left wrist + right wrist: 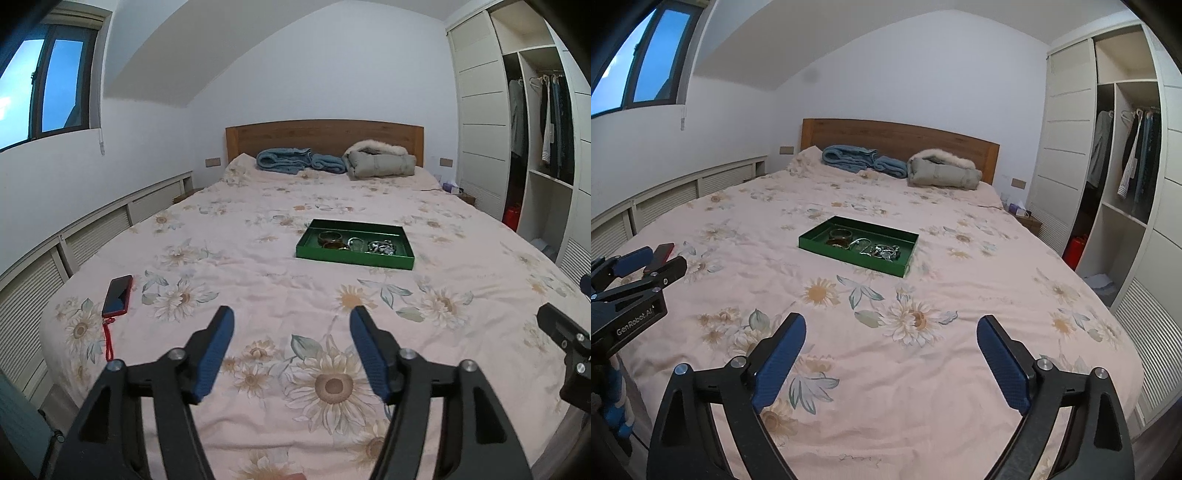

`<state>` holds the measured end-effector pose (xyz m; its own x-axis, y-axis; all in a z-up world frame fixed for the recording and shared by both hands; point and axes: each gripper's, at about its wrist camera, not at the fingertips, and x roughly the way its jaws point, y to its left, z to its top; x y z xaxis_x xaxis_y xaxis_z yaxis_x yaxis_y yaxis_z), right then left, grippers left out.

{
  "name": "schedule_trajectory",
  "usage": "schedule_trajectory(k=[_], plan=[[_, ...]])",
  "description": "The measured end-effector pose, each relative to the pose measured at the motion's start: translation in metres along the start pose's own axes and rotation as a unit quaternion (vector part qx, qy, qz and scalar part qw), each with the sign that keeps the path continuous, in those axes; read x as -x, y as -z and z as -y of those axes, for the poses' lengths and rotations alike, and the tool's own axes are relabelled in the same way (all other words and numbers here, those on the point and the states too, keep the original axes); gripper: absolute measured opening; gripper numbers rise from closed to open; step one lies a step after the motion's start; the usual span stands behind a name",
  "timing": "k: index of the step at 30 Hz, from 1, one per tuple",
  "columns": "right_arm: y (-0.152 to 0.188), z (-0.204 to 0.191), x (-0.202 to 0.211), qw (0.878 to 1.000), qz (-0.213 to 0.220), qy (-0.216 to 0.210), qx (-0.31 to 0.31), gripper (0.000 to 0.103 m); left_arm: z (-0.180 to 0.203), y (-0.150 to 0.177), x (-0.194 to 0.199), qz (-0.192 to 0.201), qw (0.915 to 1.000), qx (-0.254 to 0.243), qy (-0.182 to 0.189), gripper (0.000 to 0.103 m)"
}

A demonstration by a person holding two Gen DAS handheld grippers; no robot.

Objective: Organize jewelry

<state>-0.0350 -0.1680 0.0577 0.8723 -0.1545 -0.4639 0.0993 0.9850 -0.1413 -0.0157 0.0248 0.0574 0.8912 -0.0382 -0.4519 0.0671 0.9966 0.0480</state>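
While both tools are held above the near end of the bed (258,229), nothing is gripped — the left gripper (291,319) is seen with blue pads spread wide, and the right gripper (891,326) is spread wide as well. A green tray (352,259) is set flat on the floral bedspread mid-bed, well apart from both tools. Jewelry is bunched inside it: brownish bangles (330,239) toward its left, silvery pieces (380,247) toward its right — finer detail cannot be told. A red-cased phone (117,295) is laid near the left edge. A blue blanket (295,160) and a grey coat (380,160) are piled by the headboard.
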Motion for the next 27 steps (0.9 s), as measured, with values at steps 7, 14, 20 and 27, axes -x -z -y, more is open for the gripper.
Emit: schedule_trajectory(k=[7, 14, 20, 27], plan=[[0.006, 0.006, -0.001, 1.000, -0.005, 0.003, -0.012, 0.098, 0.007, 0.007, 0.001, -0.003, 1.0000, -0.008, 0.001, 0.065], [0.012, 0.009, -0.009, 1.000, -0.011, 0.004, -0.016, 0.100, 0.012, 0.013, -0.006, -0.014, 0.9998, -0.013, 0.002, 0.065], [0.016, 0.012, -0.020, 1.000, -0.019, 0.004, -0.024, 0.101, 0.013, 0.017, -0.018, -0.028, 0.9995, -0.014, 0.002, 0.065], [0.020, 0.012, -0.032, 0.999, -0.030, -0.004, -0.032, 0.102, 0.014, 0.023, -0.030, -0.043, 0.9990, -0.014, 0.001, 0.065]])
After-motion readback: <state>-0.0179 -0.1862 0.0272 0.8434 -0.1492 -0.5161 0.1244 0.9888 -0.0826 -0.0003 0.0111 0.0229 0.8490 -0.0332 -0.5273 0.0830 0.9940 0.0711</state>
